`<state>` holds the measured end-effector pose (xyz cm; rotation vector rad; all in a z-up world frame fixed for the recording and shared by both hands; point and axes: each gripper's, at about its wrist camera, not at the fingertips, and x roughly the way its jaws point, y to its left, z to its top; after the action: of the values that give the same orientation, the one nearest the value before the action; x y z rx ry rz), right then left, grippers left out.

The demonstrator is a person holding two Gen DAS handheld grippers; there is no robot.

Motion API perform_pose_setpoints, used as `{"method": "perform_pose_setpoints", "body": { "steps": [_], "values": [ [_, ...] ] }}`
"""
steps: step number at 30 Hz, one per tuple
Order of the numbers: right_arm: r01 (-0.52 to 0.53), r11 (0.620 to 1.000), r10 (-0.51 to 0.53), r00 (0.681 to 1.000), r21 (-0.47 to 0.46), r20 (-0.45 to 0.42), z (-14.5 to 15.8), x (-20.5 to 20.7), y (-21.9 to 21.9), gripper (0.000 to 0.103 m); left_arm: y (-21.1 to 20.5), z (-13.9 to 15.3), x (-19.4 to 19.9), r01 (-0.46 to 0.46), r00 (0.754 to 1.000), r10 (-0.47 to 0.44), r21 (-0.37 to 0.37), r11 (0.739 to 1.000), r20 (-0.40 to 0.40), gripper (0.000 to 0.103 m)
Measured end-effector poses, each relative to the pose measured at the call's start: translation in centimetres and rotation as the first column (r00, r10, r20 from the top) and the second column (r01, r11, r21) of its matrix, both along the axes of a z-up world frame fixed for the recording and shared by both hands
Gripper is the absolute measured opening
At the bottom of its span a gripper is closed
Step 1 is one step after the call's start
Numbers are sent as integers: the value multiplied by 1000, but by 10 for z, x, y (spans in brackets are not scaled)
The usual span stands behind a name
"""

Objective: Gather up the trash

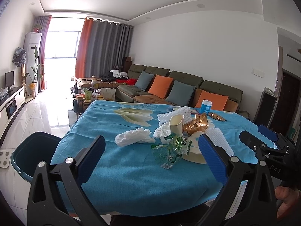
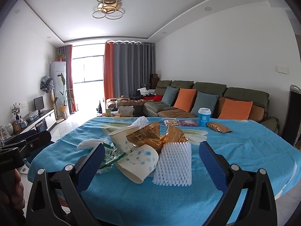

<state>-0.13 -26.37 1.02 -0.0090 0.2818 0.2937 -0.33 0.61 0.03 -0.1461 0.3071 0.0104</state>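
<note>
A heap of trash lies on the blue tablecloth [image 1: 131, 179]: a crumpled white tissue [image 1: 133, 137], a green wrapper [image 1: 169, 152], two paper cups [image 1: 176, 125] [image 2: 139, 163], gold foil wrappers [image 1: 195, 125] [image 2: 148, 138] and white foam netting [image 2: 174, 164] [image 1: 220, 137]. My left gripper [image 1: 152, 162] is open just short of the green wrapper, with nothing between its fingers. My right gripper [image 2: 150, 165] is open too, near the tipped dotted cup and the foam netting. A dark teal bin [image 1: 30, 156] stands on the floor at the table's left edge.
At the table's far side are a blue cup with a white lid [image 2: 204, 117], a gold packet [image 2: 219, 127] and flat snack packets [image 2: 180, 122]. Behind stand a sofa [image 2: 216, 99] with cushions and a cluttered coffee table [image 1: 88, 98]. A hand [image 1: 286, 197] holds the other gripper.
</note>
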Motion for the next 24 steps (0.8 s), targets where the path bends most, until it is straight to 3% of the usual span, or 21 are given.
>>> {"method": "perform_pose_setpoints", "body": {
  "steps": [24],
  "values": [
    [-10, 1000, 10, 1000, 24, -14, -3, 9, -10, 96, 2, 1, 11, -5, 1000, 5, -11, 1000, -9, 97]
  ]
}}
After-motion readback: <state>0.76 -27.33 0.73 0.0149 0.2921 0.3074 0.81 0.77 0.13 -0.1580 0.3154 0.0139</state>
